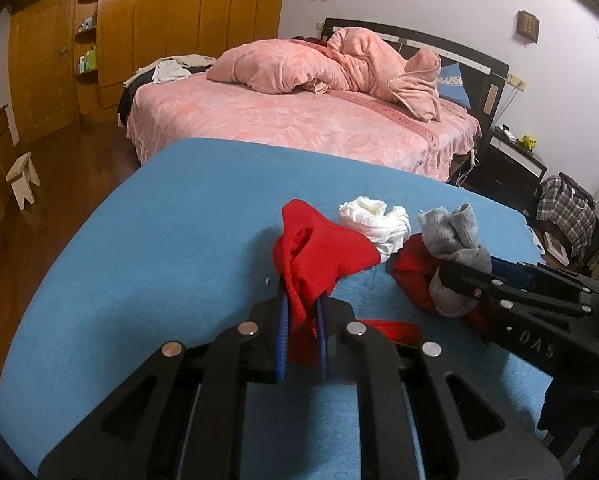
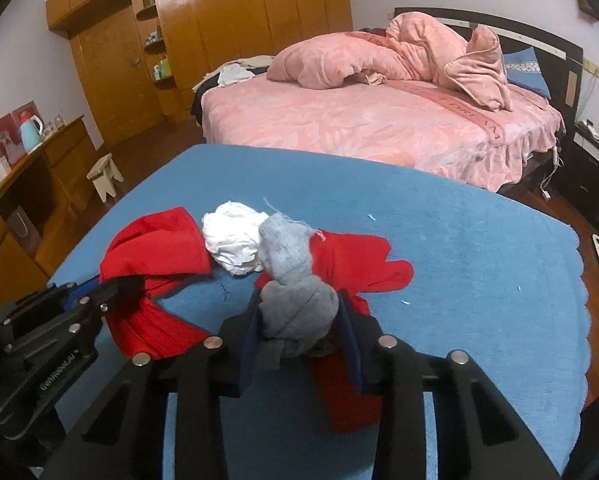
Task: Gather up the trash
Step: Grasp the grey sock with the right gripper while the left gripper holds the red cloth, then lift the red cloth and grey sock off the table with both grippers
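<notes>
Right wrist, grey sock (image 2: 295, 300) between fingers (image 2: 349, 344)

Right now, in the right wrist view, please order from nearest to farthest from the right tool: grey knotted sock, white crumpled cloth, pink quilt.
1. Grey knotted sock, between the tool's fingers.
2. White crumpled cloth, behind, slightly left.
3. Pink quilt, on the bed, far back.

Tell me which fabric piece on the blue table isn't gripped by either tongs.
The crumpled white cloth; left tongs pinch red fabric, right tongs the grey sock.
</notes>
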Demonstrator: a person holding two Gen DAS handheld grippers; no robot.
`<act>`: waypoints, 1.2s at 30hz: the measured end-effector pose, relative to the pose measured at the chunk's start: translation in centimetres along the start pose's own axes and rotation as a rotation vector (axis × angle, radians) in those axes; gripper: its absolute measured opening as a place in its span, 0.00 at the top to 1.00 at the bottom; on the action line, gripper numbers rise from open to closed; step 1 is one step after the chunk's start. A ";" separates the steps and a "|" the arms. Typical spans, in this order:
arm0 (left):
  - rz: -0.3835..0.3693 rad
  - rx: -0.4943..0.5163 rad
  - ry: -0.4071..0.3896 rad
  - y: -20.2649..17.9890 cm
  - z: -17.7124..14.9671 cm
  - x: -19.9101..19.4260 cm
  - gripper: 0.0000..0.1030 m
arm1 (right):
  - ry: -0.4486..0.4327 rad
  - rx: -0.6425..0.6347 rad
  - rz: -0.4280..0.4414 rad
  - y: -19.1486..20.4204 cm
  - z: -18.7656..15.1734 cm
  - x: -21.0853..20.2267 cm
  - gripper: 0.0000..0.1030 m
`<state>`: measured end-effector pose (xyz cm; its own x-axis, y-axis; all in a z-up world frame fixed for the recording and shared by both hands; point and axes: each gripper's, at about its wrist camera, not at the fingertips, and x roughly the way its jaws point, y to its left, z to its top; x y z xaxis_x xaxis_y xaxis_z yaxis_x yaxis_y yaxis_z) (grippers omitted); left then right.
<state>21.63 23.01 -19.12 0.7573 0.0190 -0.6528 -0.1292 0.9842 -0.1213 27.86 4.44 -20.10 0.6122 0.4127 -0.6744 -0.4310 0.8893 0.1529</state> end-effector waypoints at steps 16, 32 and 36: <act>-0.037 0.012 -0.073 -2.5 -0.2 -4.3 0.89 | -0.054 0.022 0.009 -1.7 0.2 -4.0 0.65; -0.087 0.025 -0.009 -5.1 -2.7 -3.8 0.89 | 0.004 0.053 -0.033 -4.3 -2.7 -4.3 0.62; -0.086 0.023 -0.004 -4.9 -3.0 -3.6 0.89 | 0.006 0.057 -0.037 -4.7 -3.2 -4.5 0.58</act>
<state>17.62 17.59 -18.37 0.7675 -0.0655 -0.6377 -0.0485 0.9860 -0.1597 24.99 -2.19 -20.09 0.6227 0.3782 -0.6850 -0.3698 0.9137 0.1684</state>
